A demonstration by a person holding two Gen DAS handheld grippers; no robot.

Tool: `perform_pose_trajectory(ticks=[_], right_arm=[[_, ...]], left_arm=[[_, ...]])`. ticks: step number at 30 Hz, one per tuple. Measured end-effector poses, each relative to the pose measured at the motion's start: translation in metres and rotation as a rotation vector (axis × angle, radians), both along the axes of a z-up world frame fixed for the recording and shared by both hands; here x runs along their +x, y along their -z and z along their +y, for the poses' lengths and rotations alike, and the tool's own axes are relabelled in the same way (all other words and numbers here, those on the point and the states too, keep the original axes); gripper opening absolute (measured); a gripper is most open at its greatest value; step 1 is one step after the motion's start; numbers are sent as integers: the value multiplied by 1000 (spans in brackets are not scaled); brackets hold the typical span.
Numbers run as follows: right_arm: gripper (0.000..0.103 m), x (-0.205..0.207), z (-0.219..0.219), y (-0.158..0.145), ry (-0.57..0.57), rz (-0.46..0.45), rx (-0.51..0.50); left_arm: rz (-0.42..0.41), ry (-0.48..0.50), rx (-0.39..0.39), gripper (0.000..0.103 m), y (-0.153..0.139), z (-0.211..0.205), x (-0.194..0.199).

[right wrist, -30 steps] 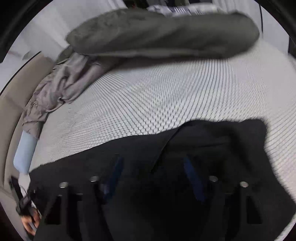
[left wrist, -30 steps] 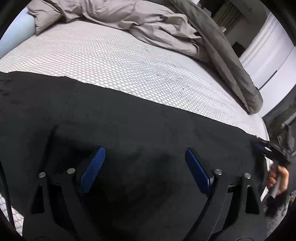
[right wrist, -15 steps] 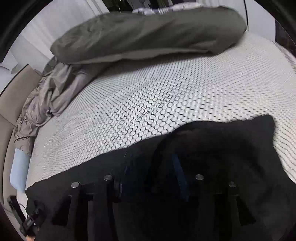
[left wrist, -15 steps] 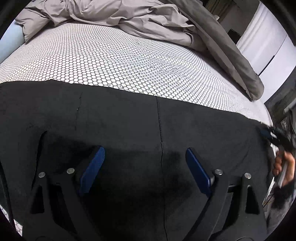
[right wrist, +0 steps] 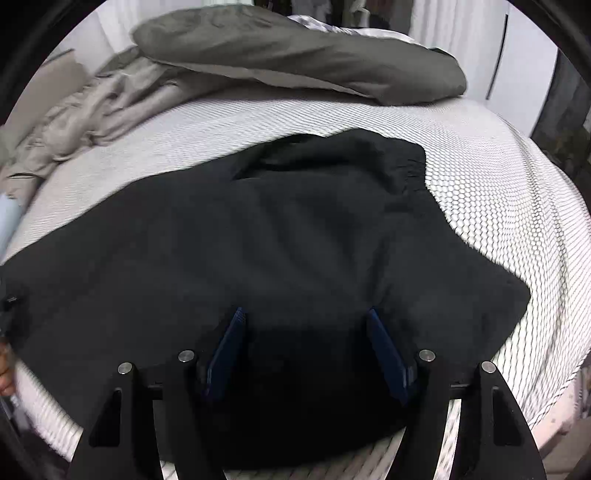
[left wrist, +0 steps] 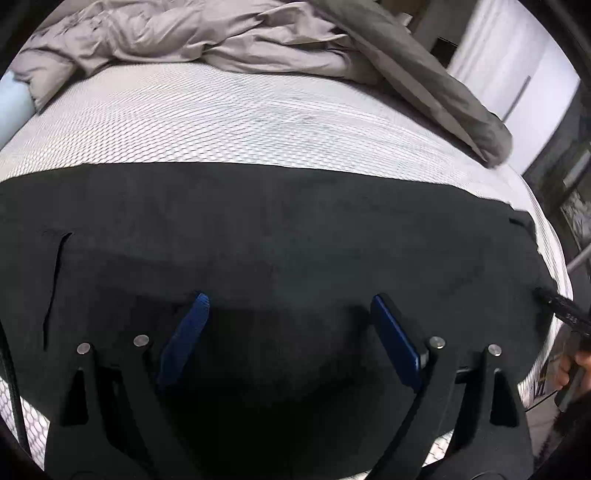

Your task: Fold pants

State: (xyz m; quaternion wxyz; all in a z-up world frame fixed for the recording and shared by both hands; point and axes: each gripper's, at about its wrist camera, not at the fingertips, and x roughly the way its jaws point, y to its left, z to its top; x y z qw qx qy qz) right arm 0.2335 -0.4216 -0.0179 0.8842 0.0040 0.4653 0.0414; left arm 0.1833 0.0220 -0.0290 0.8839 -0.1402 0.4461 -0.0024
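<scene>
Black pants lie spread across the near part of a bed, also seen in the right wrist view, where the far end is bunched and creased. My left gripper is open, its blue pads apart just above the cloth, holding nothing. My right gripper is open too, hovering over the near edge of the pants with nothing between its pads. The right gripper's tip also shows at the right edge of the left wrist view.
The mattress has a white honeycomb cover. A crumpled beige duvet and a grey-green pillow lie at the far side. White wardrobe doors stand beyond the bed. The bed's near edge is just below my right gripper.
My right gripper has opened and pulled back and up, so more of the pants shows. My left gripper stayed open and drew back slightly; the pants lie flatter.
</scene>
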Motion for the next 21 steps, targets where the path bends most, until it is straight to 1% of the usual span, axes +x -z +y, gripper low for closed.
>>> perform_pose_trajectory(ticks=[2, 4, 5, 6, 8, 10, 11, 13, 14, 15, 17, 18, 19, 21], right_arm=[[85, -18, 16, -6, -37, -35, 2], [86, -28, 38, -4, -92, -50, -19], [86, -32, 39, -2, -114, -57, -36], [86, -33, 50, 5, -148, -44, -70], [86, -34, 56, 14, -160, -22, -126], [86, -32, 61, 20, -146, -18, -152], [86, -33, 55, 20, -124, -20, -153], [86, -42, 32, 18, -45, -28, -172], [86, -47, 18, 18, 2, -36, -164], [86, -52, 8, 17, 29, -40, -136], [86, -63, -17, 15, 89, -39, -32], [86, -71, -35, 14, 137, -38, 58], [86, -76, -46, 14, 169, -41, 121], [86, -85, -74, 14, 245, -55, 293]], left_arm=[[-19, 21, 7, 88, -3, -18, -8], [-41, 71, 12, 88, -6, -44, -12], [-48, 87, 16, 88, -6, -53, -12], [-55, 107, 23, 88, -7, -64, -12], [-61, 150, 26, 88, -6, -87, -14], [-57, 188, 29, 88, -4, -109, -12], [-55, 208, 38, 88, -3, -120, -12], [-58, 231, 54, 88, -2, -137, -12], [-60, 241, 58, 88, -2, -146, -13], [-64, 248, 58, 88, -2, -153, -16], [-71, 283, 53, 88, -1, -173, -16], [-73, 307, 58, 88, 1, -184, -17], [-75, 336, 70, 88, 3, -197, -20], [-61, 375, 98, 92, 11, -218, -18]])
